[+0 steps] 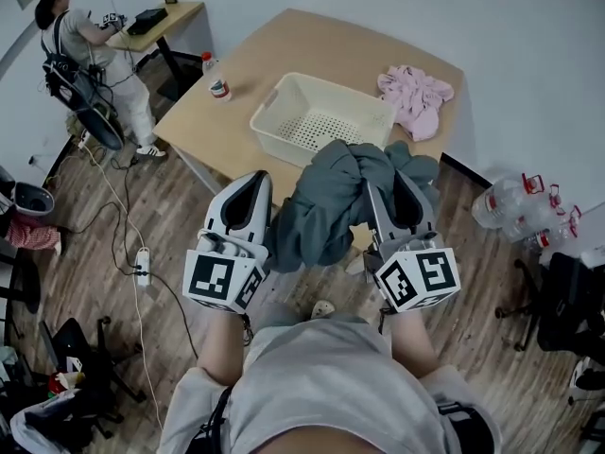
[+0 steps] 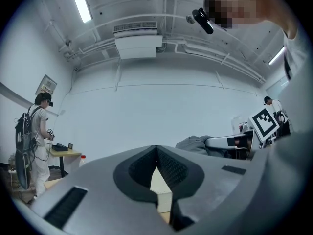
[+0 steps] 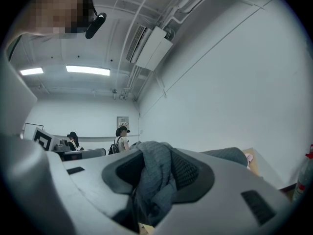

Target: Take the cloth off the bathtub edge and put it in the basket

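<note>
The right gripper (image 3: 154, 155) has its fingers (image 3: 190, 173) clenched on a bunched dark grey fabric cloth (image 3: 154, 185), which hangs in folds from them. Just beside it, the left gripper (image 2: 156, 153) has its fingers pressed together at the tips with nothing between them; the cloth brushes its side. The cloth hangs in the air over the near edge of the light wooden desk (image 1: 255, 55), close in front of the cream perforated plastic basket (image 1: 284, 102). A crumpled pink garment (image 1: 416, 97) lies beyond the basket.
</note>
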A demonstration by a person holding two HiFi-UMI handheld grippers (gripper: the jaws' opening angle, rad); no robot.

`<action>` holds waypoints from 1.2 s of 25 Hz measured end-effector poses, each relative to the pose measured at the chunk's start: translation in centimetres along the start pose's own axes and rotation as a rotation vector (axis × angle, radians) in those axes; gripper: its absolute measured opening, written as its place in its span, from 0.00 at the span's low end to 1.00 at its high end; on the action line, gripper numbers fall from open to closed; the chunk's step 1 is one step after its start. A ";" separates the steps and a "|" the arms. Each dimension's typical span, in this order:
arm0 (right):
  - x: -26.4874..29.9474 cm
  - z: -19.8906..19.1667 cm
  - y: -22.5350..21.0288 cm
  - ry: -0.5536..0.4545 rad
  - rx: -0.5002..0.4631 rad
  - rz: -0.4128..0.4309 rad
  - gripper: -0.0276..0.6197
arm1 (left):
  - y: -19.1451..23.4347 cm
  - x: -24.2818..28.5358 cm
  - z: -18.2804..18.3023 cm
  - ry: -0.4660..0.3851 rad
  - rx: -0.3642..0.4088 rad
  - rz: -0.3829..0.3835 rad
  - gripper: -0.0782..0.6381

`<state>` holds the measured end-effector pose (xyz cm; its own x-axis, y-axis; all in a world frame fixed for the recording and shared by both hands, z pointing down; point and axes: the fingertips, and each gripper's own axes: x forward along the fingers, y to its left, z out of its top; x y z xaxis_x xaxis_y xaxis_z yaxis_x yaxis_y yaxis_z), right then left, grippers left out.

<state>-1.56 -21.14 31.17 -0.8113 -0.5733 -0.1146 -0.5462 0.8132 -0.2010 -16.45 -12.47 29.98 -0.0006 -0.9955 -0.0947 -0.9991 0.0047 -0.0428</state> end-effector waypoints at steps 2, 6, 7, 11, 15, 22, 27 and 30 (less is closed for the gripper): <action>0.4 -0.1 -0.4 0.001 0.005 -0.007 0.29 | 0.3 0.7 -0.2 0.002 -0.001 -0.004 0.13; 1.5 -0.3 -0.7 0.003 0.004 -0.018 0.29 | 1.2 1.9 -0.8 0.002 -0.017 -0.018 0.13; 1.9 -0.4 -0.7 0.004 -0.001 -0.020 0.29 | 1.5 2.3 -0.9 0.002 -0.018 -0.025 0.13; 3.6 -0.7 -0.9 0.004 -0.013 -0.055 0.29 | 3.1 4.1 -1.5 -0.001 -0.030 -0.063 0.13; 6.0 -0.7 -0.9 -0.002 -0.020 -0.097 0.29 | 5.3 6.4 -1.8 -0.002 -0.044 -0.106 0.13; 11.0 -0.1 -1.2 -0.035 -0.007 -0.194 0.29 | 9.9 11.2 -1.5 -0.002 -0.042 -0.202 0.13; 14.1 0.2 -1.3 -0.065 -0.013 -0.263 0.29 | 13.1 14.0 -1.6 -0.002 -0.038 -0.264 0.13; 15.6 -0.1 -1.2 -0.077 -0.020 -0.300 0.29 | 14.6 15.3 -1.9 -0.003 -0.037 -0.304 0.13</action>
<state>-13.63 -31.03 29.69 -0.5952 -0.7936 -0.1260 -0.7639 0.6075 -0.2180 -31.13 -27.83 29.78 0.2984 -0.9505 -0.0863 -0.9544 -0.2966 -0.0338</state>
